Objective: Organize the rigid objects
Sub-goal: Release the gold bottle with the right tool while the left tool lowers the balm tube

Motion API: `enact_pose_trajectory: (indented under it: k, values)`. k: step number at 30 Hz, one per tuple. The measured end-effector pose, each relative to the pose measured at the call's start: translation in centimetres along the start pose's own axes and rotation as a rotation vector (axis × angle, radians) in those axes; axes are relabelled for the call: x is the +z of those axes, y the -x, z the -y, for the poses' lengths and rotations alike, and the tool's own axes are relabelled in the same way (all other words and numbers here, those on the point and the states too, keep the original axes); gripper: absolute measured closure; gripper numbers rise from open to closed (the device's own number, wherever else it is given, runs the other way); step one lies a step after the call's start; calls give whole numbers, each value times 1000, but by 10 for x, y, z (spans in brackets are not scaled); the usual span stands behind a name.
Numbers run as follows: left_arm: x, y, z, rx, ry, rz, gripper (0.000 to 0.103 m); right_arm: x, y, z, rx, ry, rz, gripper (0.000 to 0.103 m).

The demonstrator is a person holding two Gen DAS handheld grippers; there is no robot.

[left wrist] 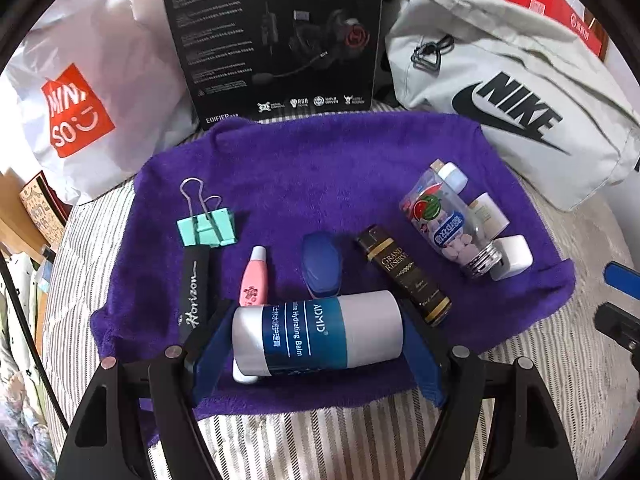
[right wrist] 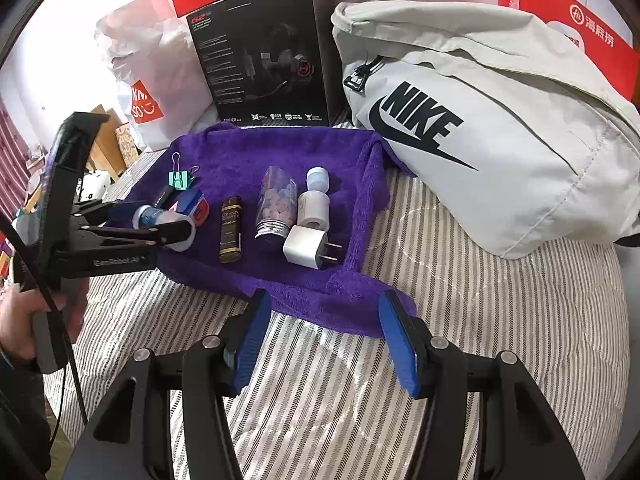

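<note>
My left gripper (left wrist: 318, 344) is shut on a silver-and-blue hydrating balm tube (left wrist: 316, 334), held crosswise over the near edge of the purple towel (left wrist: 312, 176). On the towel lie a teal binder clip (left wrist: 208, 226), a black Horizon case (left wrist: 196, 288), a pink bottle (left wrist: 254, 282), a blue oval case (left wrist: 322, 264), a dark Grand Reserve bottle (left wrist: 404, 276), a clear candy jar (left wrist: 452, 224) and a white plug (left wrist: 514, 256). My right gripper (right wrist: 326, 340) is open and empty above the towel's near corner (right wrist: 340, 300). The left gripper with the tube (right wrist: 160, 216) shows in the right wrist view.
A black headset box (left wrist: 276, 36) stands behind the towel. A white Miniso bag (left wrist: 80, 108) is at the left and a grey Nike bag (left wrist: 516, 92) at the right. Everything lies on a striped bedcover (right wrist: 460, 340). Red boxes (right wrist: 580, 36) stand behind.
</note>
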State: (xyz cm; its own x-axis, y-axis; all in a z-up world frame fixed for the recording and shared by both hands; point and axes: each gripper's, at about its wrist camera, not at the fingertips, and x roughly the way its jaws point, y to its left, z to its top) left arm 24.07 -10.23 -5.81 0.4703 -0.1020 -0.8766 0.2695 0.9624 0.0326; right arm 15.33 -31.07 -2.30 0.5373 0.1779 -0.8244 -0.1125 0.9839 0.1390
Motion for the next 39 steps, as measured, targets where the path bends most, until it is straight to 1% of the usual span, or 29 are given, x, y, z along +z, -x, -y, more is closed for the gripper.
enact_pose_trajectory:
  k: [3, 9, 13, 21, 23, 25, 33, 36, 39]
  values:
    - [2, -6, 4, 14, -9, -3, 26, -2, 0, 1, 0, -6, -1, 47]
    - [6, -12, 10, 24, -20, -4, 26, -8, -3, 0, -48, 19, -23, 47]
    - [4, -20, 12, 36, -30, -27, 28, -10, -2, 0, -40, 15, -25, 47]
    - [-2, -18, 10, 33, -26, -23, 28, -12, 1, -2, -45, 20, -24, 47]
    - [-3, -18, 10, 33, -23, -27, 27, -13, 3, -1, -44, 14, -22, 47]
    - [-4, -18, 10, 36, -16, -34, 23, -15, 5, 0, -42, 4, -20, 47]
    - [-7, -13, 6, 17, 15, -42, 23, -22, 11, 2, -51, -13, -32, 46]
    - [-8, -10, 6, 18, 20, -47, 20, -26, 16, 4, -52, -25, -30, 45]
    - [-9, -4, 5, 14, 27, -51, 19, -29, 18, 5, -55, -31, -33, 44]
